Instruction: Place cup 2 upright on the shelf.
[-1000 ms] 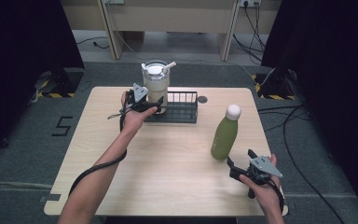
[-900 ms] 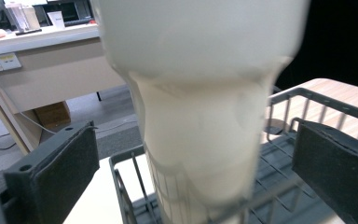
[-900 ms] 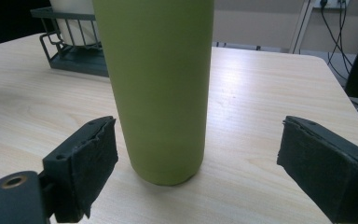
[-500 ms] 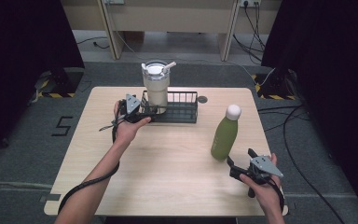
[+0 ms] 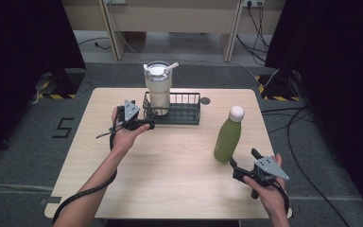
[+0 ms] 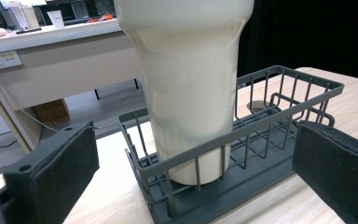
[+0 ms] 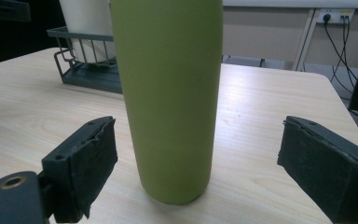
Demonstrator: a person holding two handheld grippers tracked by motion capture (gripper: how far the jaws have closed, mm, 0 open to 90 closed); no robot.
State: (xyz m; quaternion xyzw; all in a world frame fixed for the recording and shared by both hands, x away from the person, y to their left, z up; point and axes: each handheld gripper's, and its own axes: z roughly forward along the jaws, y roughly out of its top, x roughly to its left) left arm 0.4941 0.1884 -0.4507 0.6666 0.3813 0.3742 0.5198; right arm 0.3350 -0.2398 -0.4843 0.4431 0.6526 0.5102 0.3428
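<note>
A cream tumbler with a lid and straw stands upright in the left end of a dark wire rack at the back of the table. My left gripper sits just left of the rack, open, with nothing between its pads. In the left gripper view the tumbler and the rack lie ahead of the open left gripper. A green bottle with a white cap stands at the right. Open, my right gripper hovers just in front of the bottle, whose base is between the right gripper pads but untouched.
The wooden table has bare room across its middle and front. A round cable hole sits behind the rack. The right hand is near the table's front right corner. Desk legs and cables lie on the floor beyond.
My left gripper has drawn back from the tumbler, toward the front left, and now sits beside the rack's left end. The right gripper and bottle have not moved.
</note>
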